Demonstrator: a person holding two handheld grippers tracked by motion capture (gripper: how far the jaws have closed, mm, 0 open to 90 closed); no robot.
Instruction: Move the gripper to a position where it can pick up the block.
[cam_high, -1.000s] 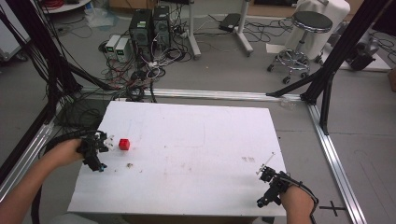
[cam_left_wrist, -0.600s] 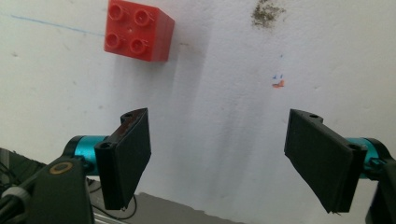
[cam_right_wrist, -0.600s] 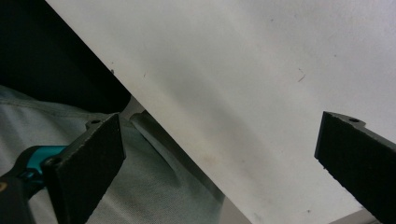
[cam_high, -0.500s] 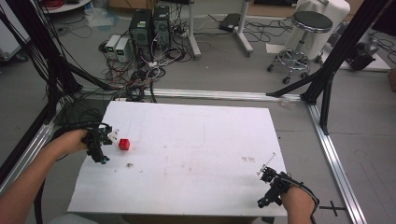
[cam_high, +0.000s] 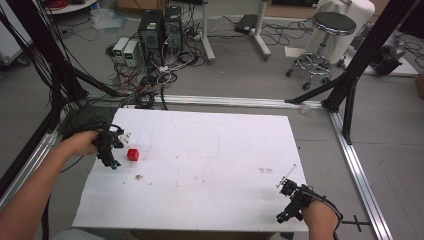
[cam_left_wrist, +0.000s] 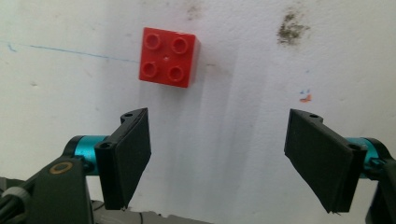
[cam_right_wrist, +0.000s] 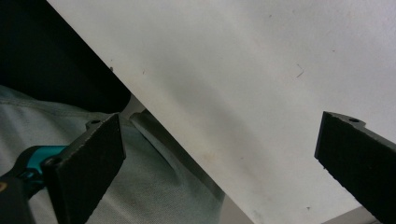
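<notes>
High view: my left gripper (cam_high: 111, 150) sits at the table's (cam_high: 215, 150) left edge, just beside a red brick (cam_high: 133, 154), and my right gripper (cam_high: 290, 200) is at the near right corner.

Going left to right, I see in the left gripper view the jaws spread wide and empty, with the four-stud brick (cam_left_wrist: 169, 57) flat on the white surface ahead of them, nearer the left jaw and touching neither. Well apart, my right gripper's jaws are also wide open in the right gripper view, straddling the table's near edge (cam_right_wrist: 187, 158) above grey-green cloth (cam_right_wrist: 93, 186).
</notes>
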